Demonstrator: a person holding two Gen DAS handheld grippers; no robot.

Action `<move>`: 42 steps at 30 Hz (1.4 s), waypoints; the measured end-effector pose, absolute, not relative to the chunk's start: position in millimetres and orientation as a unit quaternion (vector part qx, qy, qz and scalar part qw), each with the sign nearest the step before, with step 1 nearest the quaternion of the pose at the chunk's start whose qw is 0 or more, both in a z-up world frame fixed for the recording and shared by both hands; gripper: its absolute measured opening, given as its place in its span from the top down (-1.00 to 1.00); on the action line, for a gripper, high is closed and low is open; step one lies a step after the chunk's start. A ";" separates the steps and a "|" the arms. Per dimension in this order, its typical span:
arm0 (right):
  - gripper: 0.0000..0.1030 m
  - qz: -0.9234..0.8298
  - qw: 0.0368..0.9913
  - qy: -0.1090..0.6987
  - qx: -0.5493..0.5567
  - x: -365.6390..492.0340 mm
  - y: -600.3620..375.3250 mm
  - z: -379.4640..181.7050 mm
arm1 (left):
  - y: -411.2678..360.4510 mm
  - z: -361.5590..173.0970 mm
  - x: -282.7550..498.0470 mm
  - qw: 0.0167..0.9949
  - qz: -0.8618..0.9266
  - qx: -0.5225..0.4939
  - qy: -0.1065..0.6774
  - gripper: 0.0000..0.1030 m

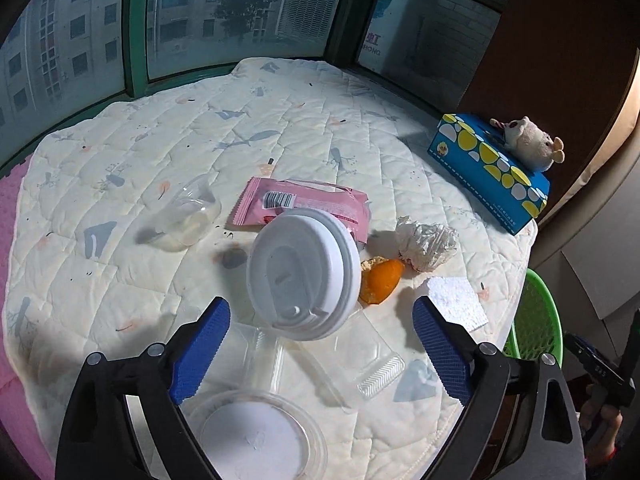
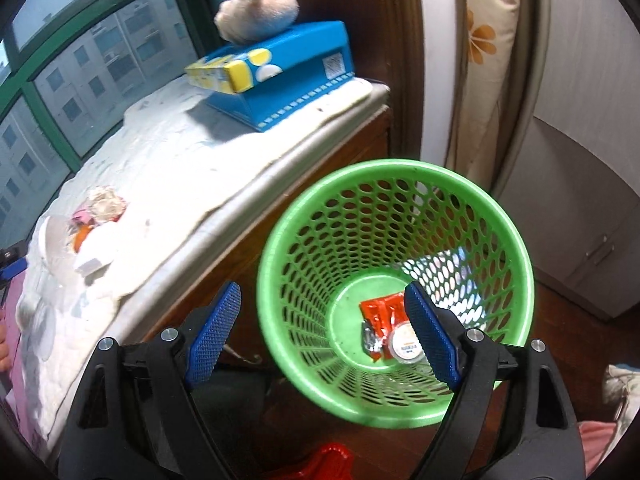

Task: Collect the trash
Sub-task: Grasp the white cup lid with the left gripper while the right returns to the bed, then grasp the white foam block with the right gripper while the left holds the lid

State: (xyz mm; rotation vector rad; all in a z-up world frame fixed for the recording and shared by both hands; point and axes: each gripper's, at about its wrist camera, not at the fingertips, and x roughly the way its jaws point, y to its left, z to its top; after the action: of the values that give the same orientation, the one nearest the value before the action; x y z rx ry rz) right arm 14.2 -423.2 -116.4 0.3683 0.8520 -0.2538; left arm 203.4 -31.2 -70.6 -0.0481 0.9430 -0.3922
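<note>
- Trash lies spread on the quilted counter (image 1: 280, 128). Nearest the left gripper (image 1: 320, 348), whose jaws stand wide and empty and point steeply down: a round clear lid (image 1: 256, 436), cut off at the frame's bottom edge, and a flat clear tray (image 1: 360, 356).
- White cup lid (image 1: 304, 272) sits tilted just past the fingertips, partly over the tray; no pad touches it.
- Beyond it: orange peel (image 1: 380, 280), white foam square (image 1: 456, 300), crumpled tissue (image 1: 428, 244), pink wrapper (image 1: 304, 204) partly hidden by the lid, clear cup (image 1: 184, 216) on its side.
- Far right: blue tissue box (image 1: 488, 164) with a plush toy (image 1: 528, 140) on top.
- Right gripper (image 2: 324, 332), jaws apart, nothing held, points down beside the green basket (image 2: 312, 208) on the floor next to the counter.
- Inside the basket: red wrapper (image 2: 380, 312) and a small round lid (image 2: 406, 344), partly hidden by the right finger.
- Counter trash is overexposed and hard to make out in the right wrist view.
</note>
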 end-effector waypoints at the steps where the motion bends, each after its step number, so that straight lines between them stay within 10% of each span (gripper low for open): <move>1: -0.62 -0.116 0.888 0.408 0.176 16.5 -419.0 -113.1 | -31.6 -72.7 207.7 0.870 -0.192 -0.023 0.453 -0.76; 19: -0.63 0.006 0.908 0.402 0.114 60.6 -318.6 -76.1 | -29.5 -106.7 260.9 0.838 -0.255 -0.053 0.479 -0.81; 31: -0.63 0.042 0.906 0.409 0.100 79.2 -284.1 -77.6 | -22.6 -105.5 261.2 0.841 -0.270 -0.059 0.464 -0.31; 42: -0.63 0.045 0.906 0.408 0.099 82.6 -281.5 -79.3 | -18.1 -106.7 262.6 0.841 -0.274 -0.056 0.464 -0.79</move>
State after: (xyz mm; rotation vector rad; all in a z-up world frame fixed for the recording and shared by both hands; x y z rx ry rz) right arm 82.6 -281.5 -79.3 0.2040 0.8432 0.0931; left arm 262.6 -18.1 -106.7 -0.1179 0.9800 -0.5783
